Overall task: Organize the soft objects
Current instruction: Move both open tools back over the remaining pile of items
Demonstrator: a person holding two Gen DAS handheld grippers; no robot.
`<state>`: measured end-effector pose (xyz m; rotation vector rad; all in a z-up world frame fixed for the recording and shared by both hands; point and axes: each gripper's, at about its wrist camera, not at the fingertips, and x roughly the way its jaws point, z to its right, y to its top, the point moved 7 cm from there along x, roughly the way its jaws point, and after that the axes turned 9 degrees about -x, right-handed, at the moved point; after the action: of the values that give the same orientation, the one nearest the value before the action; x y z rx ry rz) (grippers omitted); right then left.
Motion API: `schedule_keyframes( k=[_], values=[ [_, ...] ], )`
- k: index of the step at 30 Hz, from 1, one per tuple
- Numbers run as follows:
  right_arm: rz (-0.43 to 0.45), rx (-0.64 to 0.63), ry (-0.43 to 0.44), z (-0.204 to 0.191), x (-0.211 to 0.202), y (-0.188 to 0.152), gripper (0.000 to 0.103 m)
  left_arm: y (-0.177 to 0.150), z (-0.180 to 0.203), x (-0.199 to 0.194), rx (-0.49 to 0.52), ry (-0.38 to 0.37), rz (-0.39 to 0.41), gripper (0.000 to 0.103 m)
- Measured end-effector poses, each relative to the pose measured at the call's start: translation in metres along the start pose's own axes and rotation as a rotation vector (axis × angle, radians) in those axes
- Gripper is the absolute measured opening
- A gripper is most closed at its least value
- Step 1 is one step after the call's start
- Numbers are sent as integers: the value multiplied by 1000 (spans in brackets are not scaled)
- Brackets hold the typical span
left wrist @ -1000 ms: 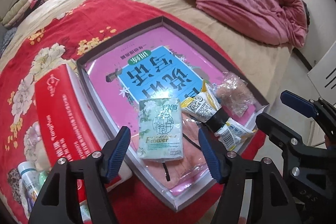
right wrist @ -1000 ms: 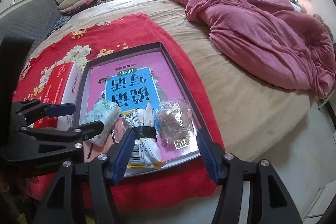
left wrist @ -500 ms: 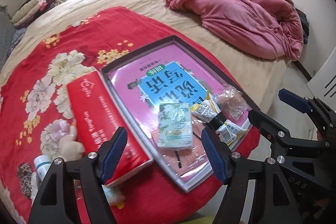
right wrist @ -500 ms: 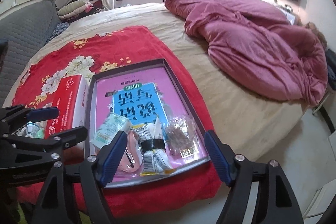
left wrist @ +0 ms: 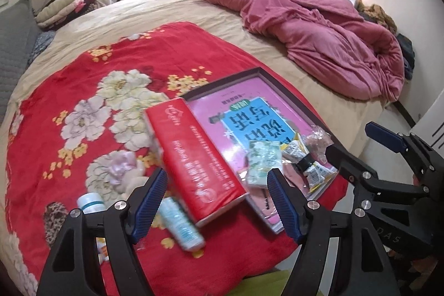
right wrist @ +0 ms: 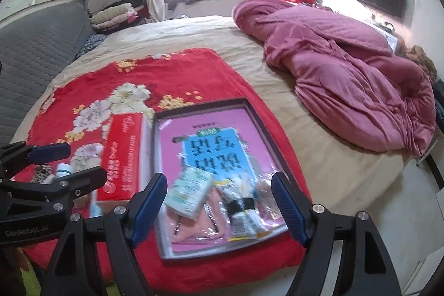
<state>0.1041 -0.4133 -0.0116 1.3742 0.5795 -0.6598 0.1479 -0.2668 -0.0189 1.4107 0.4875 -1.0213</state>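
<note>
Pale green floral tissue pack [right wrist: 190, 192], slightly crumpled

Black left tool [left wrist: 217, 201], ribbed blue pads [left wrist: 149, 203], silver screws, GenRobot.AI lettering

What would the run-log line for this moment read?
left gripper: open, empty | right gripper: open, empty | tissue pack, snack packets: in tray | red box: beside tray

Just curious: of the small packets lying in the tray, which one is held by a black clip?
The yellow-and-white sachets, between the green tissue pack and clear bag.
</note>
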Motion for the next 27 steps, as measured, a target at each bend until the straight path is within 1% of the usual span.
schedule_keyframes(
  k=[8, 13, 19, 27],
  values=[
    [49, -30, 43, -45, -22, 23, 77, 0, -47, -32, -67, 22, 44, 76],
    [65, -53, 62, -70, -31, 31, 78, -5, -73, -49, -91, 50, 62, 76],
    [64, -75, 87, -99, -38, 31, 78, -17, -103, -62, -122, 92, 67, 76],
    [50, -93, 133, -139, -40, 22, 78, -41, -149, -73, -187, 126, 55, 76]
  ],
)
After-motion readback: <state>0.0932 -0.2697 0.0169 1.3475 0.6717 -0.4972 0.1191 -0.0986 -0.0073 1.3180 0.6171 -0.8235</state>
